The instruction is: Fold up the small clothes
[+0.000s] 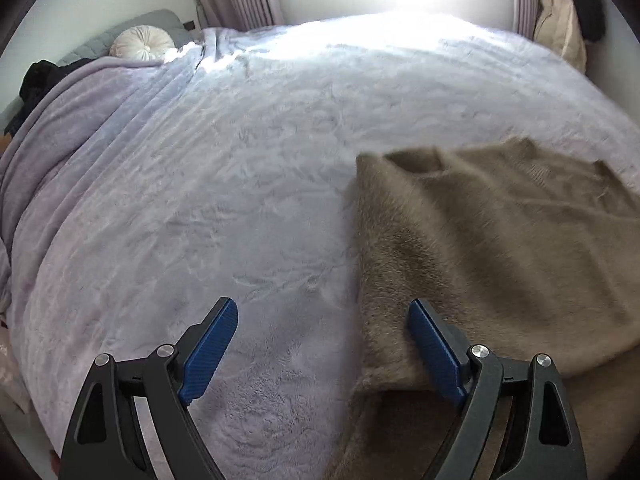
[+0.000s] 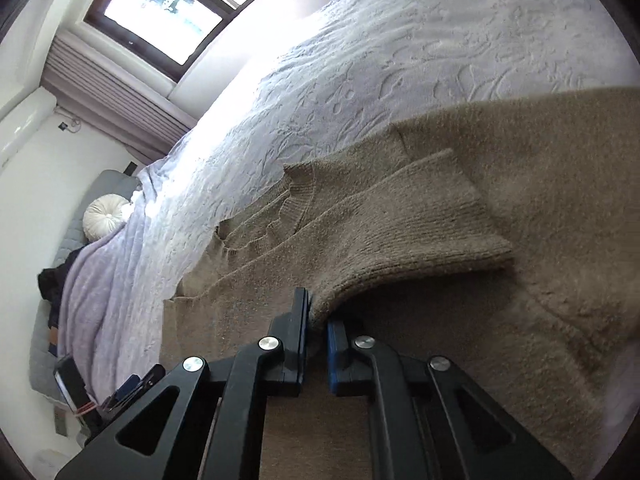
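No containers in my feeds. Brown sweater (image 2: 400, 248) lies on the bed's lavender blanket (image 1: 240, 160), one sleeve (image 2: 420, 216) folded across the body. My right gripper (image 2: 318, 326) is closed tight on the sweater's edge, fabric bunched btwn the pads. Left gripper (image 1: 322, 344) is wide open, holding nothing; its right finger (image 1: 434, 348) sits over the sweater's near edge, touching or not I can't tell. Sweater's far side is cut off by both frames & blurry in left view. Round white cushion (image 1: 142, 43) near the headboard, dark clothing (image 1: 40, 80) beside it, window (image 2: 160, 8) behind.
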### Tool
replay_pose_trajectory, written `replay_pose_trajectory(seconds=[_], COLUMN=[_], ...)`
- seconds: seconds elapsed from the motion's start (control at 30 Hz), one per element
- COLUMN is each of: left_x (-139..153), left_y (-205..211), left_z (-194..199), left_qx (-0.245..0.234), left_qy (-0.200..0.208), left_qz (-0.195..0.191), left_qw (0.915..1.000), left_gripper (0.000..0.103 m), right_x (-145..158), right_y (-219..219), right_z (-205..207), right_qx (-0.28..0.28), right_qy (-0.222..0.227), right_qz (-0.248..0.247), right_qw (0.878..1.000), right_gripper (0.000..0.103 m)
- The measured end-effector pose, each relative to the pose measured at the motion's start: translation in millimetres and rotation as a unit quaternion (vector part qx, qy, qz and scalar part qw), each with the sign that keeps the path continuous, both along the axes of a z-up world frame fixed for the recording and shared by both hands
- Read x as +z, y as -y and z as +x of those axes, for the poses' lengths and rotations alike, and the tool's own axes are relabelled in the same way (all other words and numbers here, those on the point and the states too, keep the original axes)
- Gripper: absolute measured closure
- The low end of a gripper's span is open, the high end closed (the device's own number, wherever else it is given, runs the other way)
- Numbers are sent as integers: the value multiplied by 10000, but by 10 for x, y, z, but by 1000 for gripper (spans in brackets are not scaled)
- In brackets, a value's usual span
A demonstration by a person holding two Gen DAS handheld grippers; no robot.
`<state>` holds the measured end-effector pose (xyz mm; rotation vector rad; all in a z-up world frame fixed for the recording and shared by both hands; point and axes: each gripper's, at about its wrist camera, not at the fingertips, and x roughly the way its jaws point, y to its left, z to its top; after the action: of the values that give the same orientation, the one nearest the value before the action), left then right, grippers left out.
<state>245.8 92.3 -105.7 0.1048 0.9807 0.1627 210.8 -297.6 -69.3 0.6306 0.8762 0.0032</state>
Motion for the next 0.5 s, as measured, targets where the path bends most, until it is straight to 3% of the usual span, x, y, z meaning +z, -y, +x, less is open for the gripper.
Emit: replay_pose_trajectory(seconds=[0.1,0.2,0.3,0.37,0.43,0.5], left_x=[-69,-15,77,179,265,338], left_y=[-107,-178,-232,-210,-150,-41], left_z=[-51,-66,-176,-303,-456,-607], left_qx=[38,64,75,-26,-234,-454], left_qy=[88,26,52,82,59,55], left_qz=[-210,-309,-438,-492,-619,-638], left_qw=[9997,9995,9990,9988,9978,9969], left_gripper=[10,9,9,9,9,9], right_x=[-131,-191,-63,14,72,102], right_y=[174,385,468,501,525,543], right_z=[-31,-204,-434,-595,-783,-1004], right_qx=[-198,-349,-430,-423,-473,-501], right_qy=[-447,-348,-281,-234,-197,-108], right_qz=[-72,407,375,401,427,580], right_qw=[9988,9980,9980,9980,9978,9970], right_gripper=[93,92,89,81,59,55])
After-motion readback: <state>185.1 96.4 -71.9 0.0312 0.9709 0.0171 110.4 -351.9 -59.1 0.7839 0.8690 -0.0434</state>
